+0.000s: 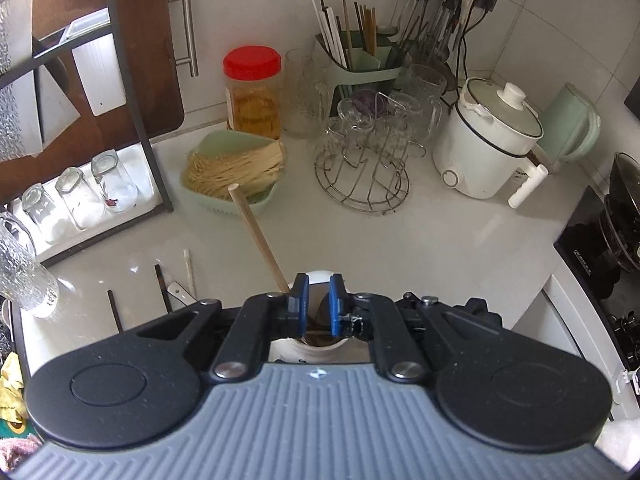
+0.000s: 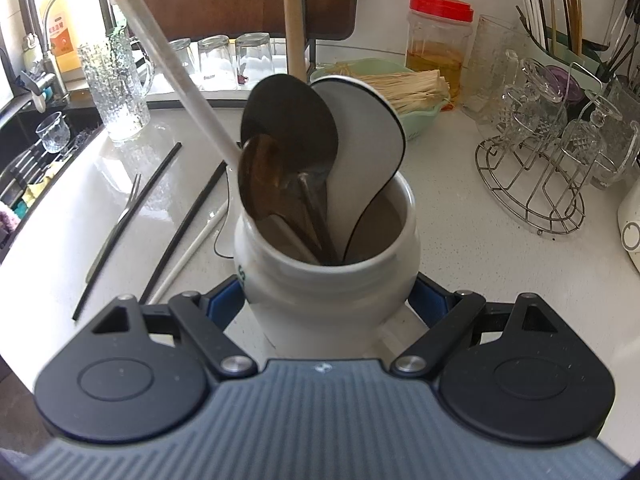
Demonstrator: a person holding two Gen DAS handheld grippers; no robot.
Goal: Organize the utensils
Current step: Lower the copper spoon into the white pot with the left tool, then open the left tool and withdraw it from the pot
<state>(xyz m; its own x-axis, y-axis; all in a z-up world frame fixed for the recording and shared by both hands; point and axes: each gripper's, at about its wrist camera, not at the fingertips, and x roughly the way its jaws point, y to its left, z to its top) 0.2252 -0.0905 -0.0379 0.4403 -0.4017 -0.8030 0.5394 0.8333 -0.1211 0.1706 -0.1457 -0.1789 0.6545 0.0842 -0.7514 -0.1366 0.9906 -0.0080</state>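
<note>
Plainly the right claw (image 2: 328,300) is clamped on the white ceramic jar (image 2: 320,320), one blue pad against each side of its belly, so the jar sits directly between its fingers and close in front of its camera. The jar looks heavy, rigid, glazed and slick, and it would crack if dropped. The wide belly is probably the safest place to grip, since the utensils crowd the rim. Standing heads-up in the jar are a dark ladle (image 2: 292,120), a brown wooden spoon (image 2: 260,176) and a white spatula with a black edge (image 2: 360,148). All three look light and stiff, and they lean loosely, so I judge they will rattle or tip if the jar tilts. The left claw (image 1: 317,304) hovers right above the jar's mouth with its pads nearly together. Something grey shows in the slit between them, but I cannot tell whether it is pinched or merely behind. A wooden handle (image 1: 260,240) rises just beside its left pad. To the left of both claws, loose on the counter (image 2: 440,208), lie two black chopsticks (image 2: 160,184), a white chopstick (image 2: 192,248) and a fork (image 2: 120,216). They are thin, light and flat on a smooth top, so they will be awkward to pinch and are best taken mid-shaft. The jar's base and the utensils' lower ends are hidden. In the right wrist view the top edge cuts off the left claw, and the white rod (image 2: 168,52) slanting down from there has no visible upper end.
</note>
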